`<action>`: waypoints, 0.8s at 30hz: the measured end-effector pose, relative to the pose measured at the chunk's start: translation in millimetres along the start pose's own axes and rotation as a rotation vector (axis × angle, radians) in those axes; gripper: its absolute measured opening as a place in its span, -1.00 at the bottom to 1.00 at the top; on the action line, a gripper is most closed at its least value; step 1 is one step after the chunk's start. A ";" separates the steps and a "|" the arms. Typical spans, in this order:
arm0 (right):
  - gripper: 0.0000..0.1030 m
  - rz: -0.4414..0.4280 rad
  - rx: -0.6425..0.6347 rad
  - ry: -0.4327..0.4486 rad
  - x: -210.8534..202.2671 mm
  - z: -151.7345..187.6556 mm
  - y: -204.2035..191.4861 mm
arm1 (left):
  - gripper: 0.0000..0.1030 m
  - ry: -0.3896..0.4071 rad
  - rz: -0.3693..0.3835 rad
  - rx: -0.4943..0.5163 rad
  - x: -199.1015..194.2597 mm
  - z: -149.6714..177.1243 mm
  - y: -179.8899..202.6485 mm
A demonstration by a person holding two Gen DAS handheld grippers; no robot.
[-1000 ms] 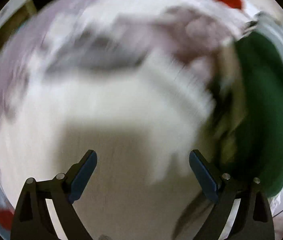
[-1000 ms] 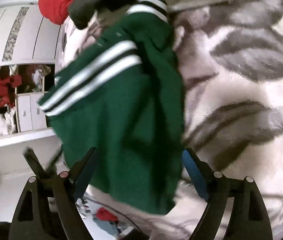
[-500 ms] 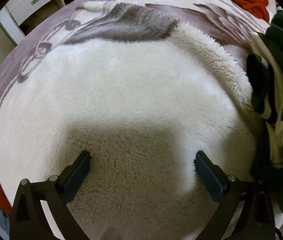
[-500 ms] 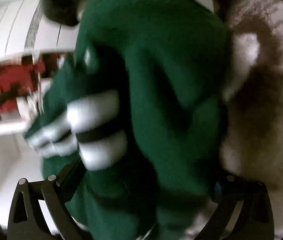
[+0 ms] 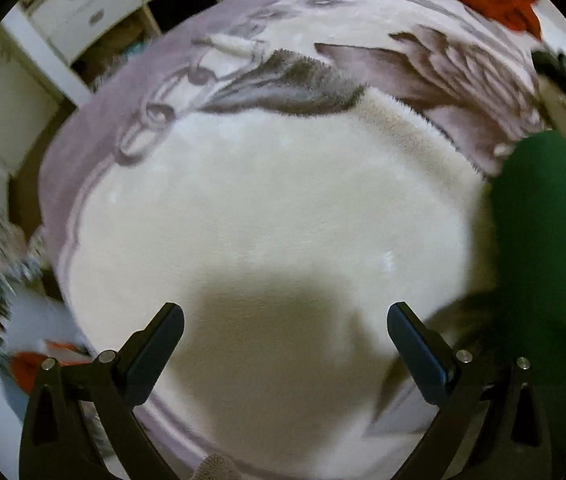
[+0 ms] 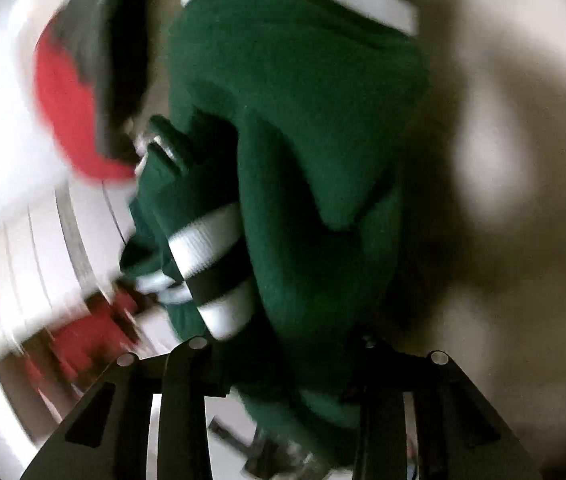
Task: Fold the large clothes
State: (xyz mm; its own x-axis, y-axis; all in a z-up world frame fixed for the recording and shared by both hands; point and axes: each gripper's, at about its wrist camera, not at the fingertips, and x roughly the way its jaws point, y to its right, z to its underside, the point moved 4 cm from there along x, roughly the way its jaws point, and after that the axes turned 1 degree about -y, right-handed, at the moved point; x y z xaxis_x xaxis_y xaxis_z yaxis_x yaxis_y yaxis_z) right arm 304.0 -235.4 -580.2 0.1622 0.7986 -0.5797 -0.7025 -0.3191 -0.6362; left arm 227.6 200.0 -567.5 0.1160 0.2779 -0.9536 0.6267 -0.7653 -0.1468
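Bed under a lilac leaf-print blanket (image 5: pixel 95 152), white fleece (image 5: pixel 267 208) on top. Left of the green garment (image 5: pixel 547 240): left gripper (image 5: pixel 285 322), jaws wide, empty above fleece. Right gripper (image 6: pixel 283 356) just closed, clamping green garment (image 6: pixel 299 128).

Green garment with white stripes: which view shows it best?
The right wrist view: the green garment fills the frame, stripes visible, bunched between the right gripper fingers, whose jaws have just been closing. The left wrist view shows only a plain green patch at its right edge.
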 end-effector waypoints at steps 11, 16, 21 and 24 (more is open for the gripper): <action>0.32 0.273 -0.088 -0.124 -64.9 -7.1 42.8 | 1.00 -0.110 0.107 -0.028 89.0 19.5 -4.5; 0.37 0.413 -0.395 -0.084 -77.9 -31.8 -58.1 | 1.00 -0.075 0.117 -0.027 84.1 21.0 -9.9; 0.37 0.337 -0.635 -0.120 -26.7 -39.9 -161.4 | 1.00 -0.016 -0.026 0.037 38.7 16.0 0.8; 0.37 0.381 -0.741 -0.170 38.5 -36.1 -182.8 | 1.00 0.073 -0.020 0.060 -3.1 12.4 14.9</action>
State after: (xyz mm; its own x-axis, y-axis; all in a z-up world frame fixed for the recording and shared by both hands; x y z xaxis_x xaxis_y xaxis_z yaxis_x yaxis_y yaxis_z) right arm 463.6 -164.7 -504.6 -0.1412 0.6153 -0.7755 -0.0434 -0.7865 -0.6161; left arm 227.0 180.5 -570.0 0.1608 0.3334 -0.9290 0.5821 -0.7921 -0.1835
